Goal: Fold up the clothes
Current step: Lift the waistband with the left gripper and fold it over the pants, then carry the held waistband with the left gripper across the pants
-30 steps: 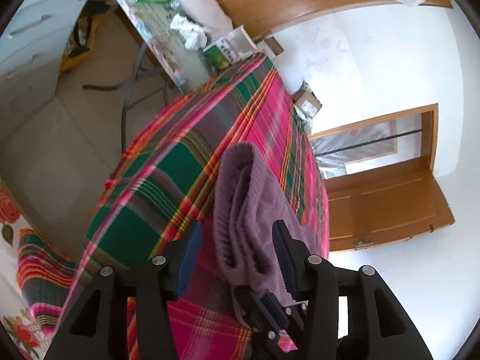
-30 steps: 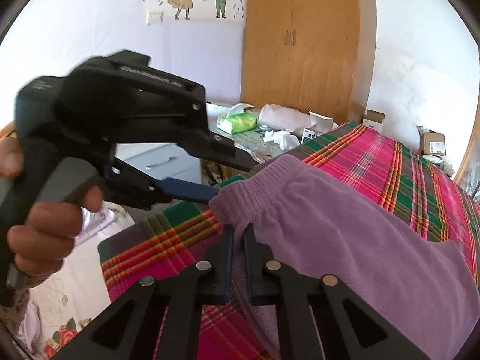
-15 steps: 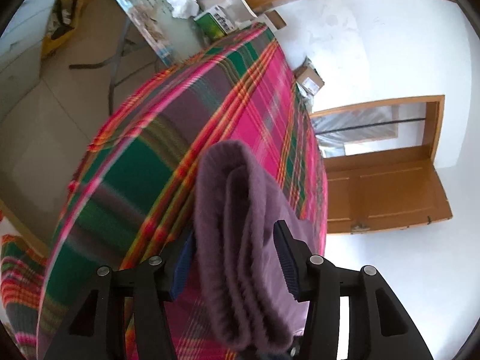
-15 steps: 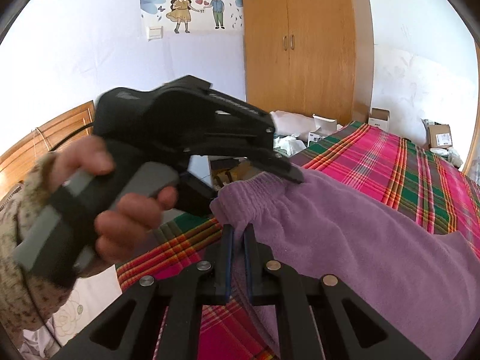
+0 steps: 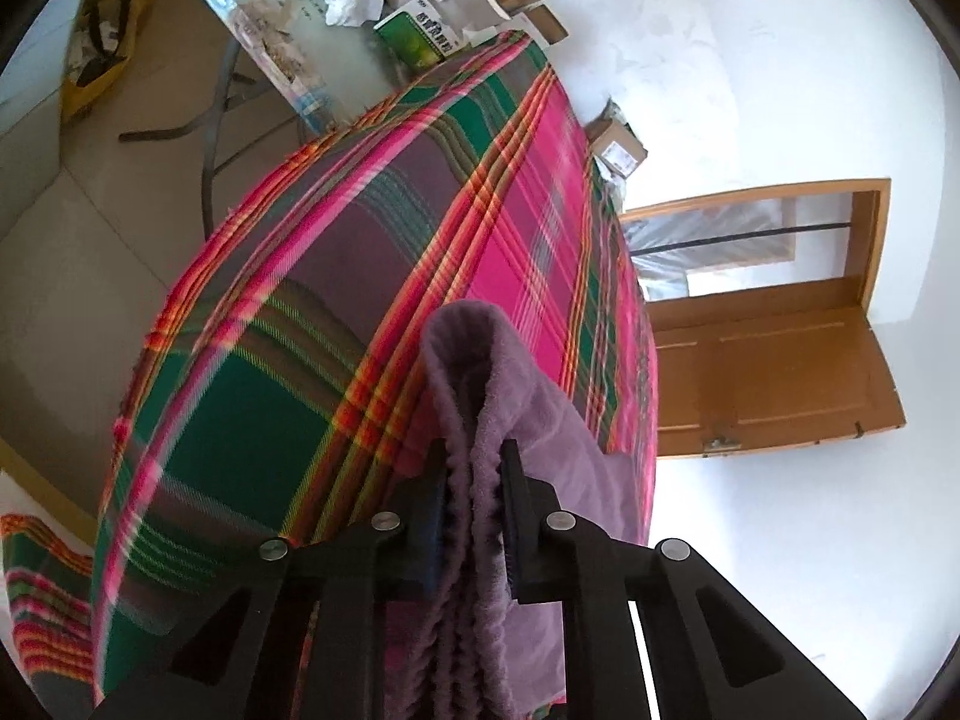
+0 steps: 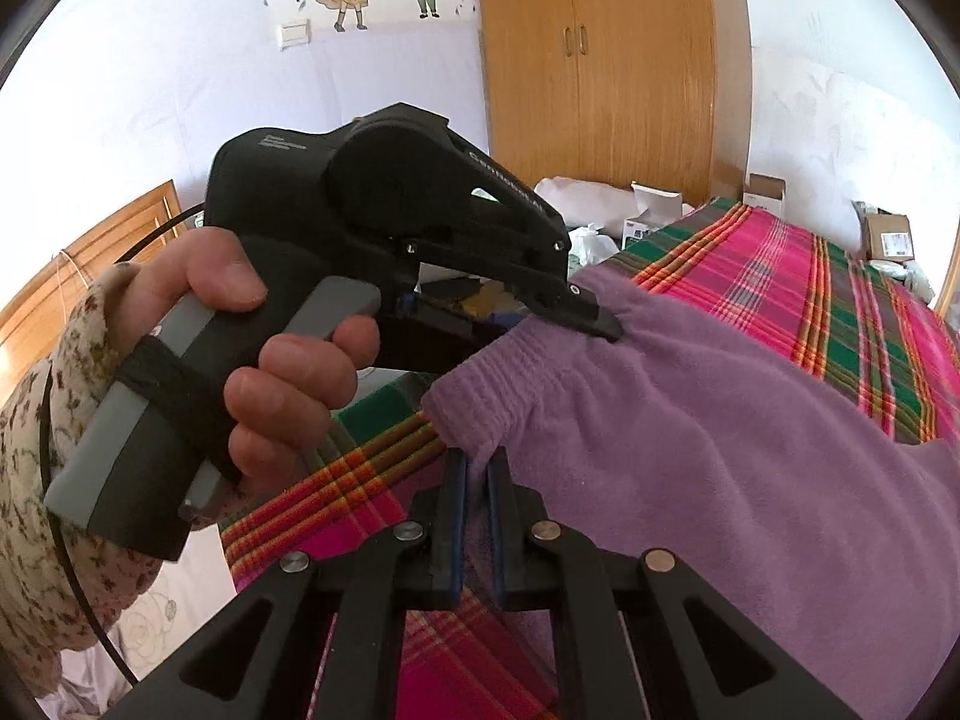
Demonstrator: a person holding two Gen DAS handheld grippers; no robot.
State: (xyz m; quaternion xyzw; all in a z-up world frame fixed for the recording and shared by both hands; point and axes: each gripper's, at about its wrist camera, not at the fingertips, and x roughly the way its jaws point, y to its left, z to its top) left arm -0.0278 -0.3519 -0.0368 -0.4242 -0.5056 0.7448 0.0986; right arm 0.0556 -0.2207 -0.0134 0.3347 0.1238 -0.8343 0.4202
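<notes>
My left gripper (image 5: 474, 498) has shut onto the waistband since a second ago; my right gripper (image 6: 474, 480) pinches the same edge, so the purple shorts (image 6: 720, 450) hang just over the plaid bedspread (image 5: 336, 312). Mid-fold, I judge: next, carry both corners evenly across

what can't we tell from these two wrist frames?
- Purple garment: its far end runs off the right wrist view's edge, so its type and full shape are unclear.
- Left gripper: the fabric between its fingers hides how many layers it pinches.
- Right gripper: its own fingers hide the pinched edge.
- Green box: print too small in the left wrist view.
</notes>
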